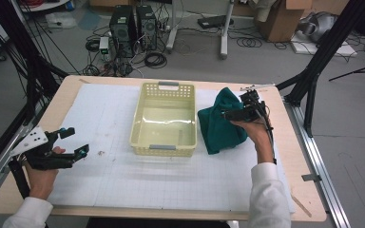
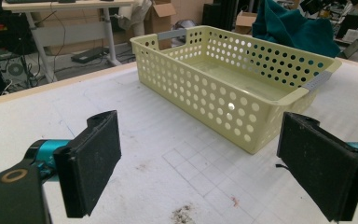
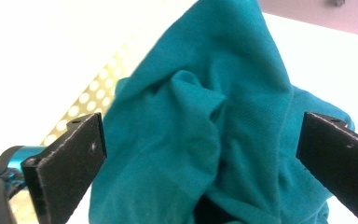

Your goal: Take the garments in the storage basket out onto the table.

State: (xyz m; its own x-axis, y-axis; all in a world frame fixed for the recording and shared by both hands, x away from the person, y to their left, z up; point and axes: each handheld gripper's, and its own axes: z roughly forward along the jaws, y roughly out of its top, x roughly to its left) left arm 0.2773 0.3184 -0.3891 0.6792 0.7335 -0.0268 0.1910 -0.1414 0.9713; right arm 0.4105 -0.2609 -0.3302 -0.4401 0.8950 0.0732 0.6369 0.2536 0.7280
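**Inspector:** Right gripper (image 1: 240, 108) first. Jaws stand wide apart, pads clear of the fabric on both sides. The teal cloth (image 3: 214, 140) lies between and beyond them, bunched and peaked, but nothing presses on it. Released, not gripping.

**Assistant:** And where does the cloth sit relative to that gripper?

**Inspector:** Directly under and ahead of its jaws, heaped on the white mat (image 1: 123, 180). Beyond the cloth, on the side away from the person's right hand (image 1: 256, 130), stands the yellow basket (image 1: 163, 149). The cloth's edge appears to lean against the basket's outer wall; none of it is inside.

**Assistant:** Basket contents?

**Inspector:** Bare floor, as both the high view and the left gripper view show.

**Assistant:** Left gripper?

**Inspector:** Left gripper (image 1: 73, 141) is well apart from the right one, on the far side of the basket, held low over the mat. Jaws spread, nothing between them, facing the basket's long side.

**Assistant:** Progress assessment?

**Inspector:** My judgement: if the cloth is bound for the basket, that step is not done. The cloth has been brought beside the basket at most. Remaining work is a fresh grasp on the fabric, a lift over the rim, and a release inside.
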